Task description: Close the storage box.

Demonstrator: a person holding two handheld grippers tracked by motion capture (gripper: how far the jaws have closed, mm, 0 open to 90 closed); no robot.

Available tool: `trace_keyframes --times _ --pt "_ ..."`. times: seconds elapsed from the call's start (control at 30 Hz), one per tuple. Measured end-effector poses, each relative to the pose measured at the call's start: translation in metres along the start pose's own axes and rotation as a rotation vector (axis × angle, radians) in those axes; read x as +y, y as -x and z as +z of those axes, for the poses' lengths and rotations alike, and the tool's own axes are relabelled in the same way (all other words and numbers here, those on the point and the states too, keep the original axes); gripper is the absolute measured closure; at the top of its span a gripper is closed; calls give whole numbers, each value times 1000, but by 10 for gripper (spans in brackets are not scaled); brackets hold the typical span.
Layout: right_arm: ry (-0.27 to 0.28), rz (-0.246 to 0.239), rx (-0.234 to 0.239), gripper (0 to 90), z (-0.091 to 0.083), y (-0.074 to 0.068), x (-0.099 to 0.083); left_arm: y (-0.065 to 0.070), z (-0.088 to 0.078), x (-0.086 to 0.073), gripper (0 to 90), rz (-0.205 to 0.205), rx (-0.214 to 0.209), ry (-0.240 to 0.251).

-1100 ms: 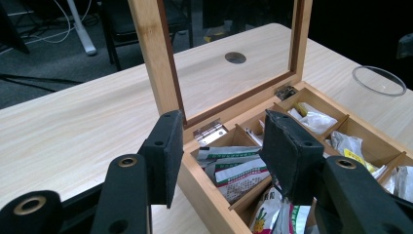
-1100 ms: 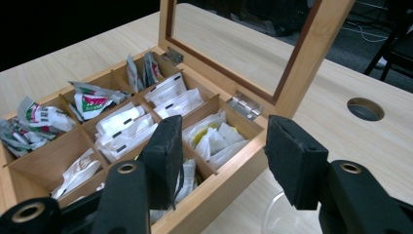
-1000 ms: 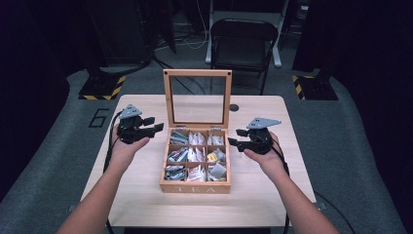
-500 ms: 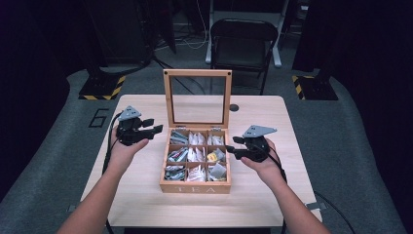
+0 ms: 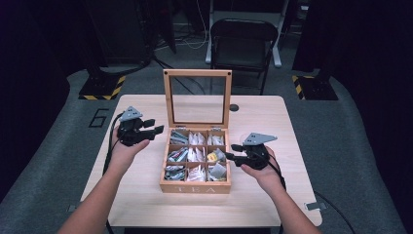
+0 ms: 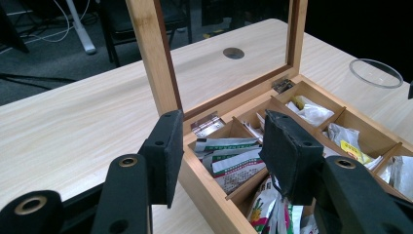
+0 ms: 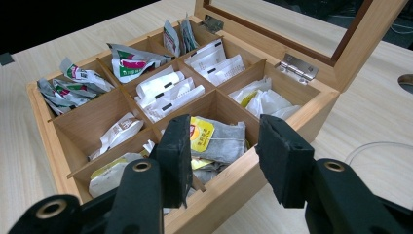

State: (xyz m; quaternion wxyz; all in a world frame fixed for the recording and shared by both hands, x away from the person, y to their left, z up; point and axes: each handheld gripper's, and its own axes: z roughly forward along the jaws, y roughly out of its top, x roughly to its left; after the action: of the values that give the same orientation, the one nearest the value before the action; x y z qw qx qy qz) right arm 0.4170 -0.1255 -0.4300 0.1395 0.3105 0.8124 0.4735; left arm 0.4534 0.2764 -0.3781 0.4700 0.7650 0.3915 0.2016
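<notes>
Tea box [image 5: 196, 187], a pale wooden case with "TEA" on its front wall, sits at the centre of the high view on a light woodgrain table [image 5: 146, 204]; its glass-paned lid [image 5: 197, 99] stands upright on small metal hinges at the back. Thin wooden slats split the inside into nine square compartments, each holding crinkled paper or foil tea sachets: white ones with black marks in the middle column, green-and-white ones on the left, and a grey sachet with a yellow tag [image 7: 214, 136] in the middle cell of the right column. The right gripper [image 5: 233, 152], held level in the hand at the right of the box, points at that cell with its tips over the box's right wall; its flat black padded jaws have just been closing, are still apart and grip nothing. The left gripper [image 5: 152, 126] hangs at the upper left of the box, beside the back left corner, jaws partly open and empty.
</notes>
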Motion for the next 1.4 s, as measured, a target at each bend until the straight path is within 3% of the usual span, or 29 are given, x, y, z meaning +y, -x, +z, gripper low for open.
trace_keyframes --times 0.13,0.57,0.93,1.4 --pt "2 21 7 583 -1 -1 -3 1 0 0 501 0 -1 0" --pt "-15 15 20 602 2 -6 -9 2 1 0 500 5 -7 -5" --pt "-34 9 68 639 7 -17 -14 3 -1 0 499 4 -8 -3" --pt "-69 8 107 739 19 -22 -21 0 -1 -6 499 -16 0 4"
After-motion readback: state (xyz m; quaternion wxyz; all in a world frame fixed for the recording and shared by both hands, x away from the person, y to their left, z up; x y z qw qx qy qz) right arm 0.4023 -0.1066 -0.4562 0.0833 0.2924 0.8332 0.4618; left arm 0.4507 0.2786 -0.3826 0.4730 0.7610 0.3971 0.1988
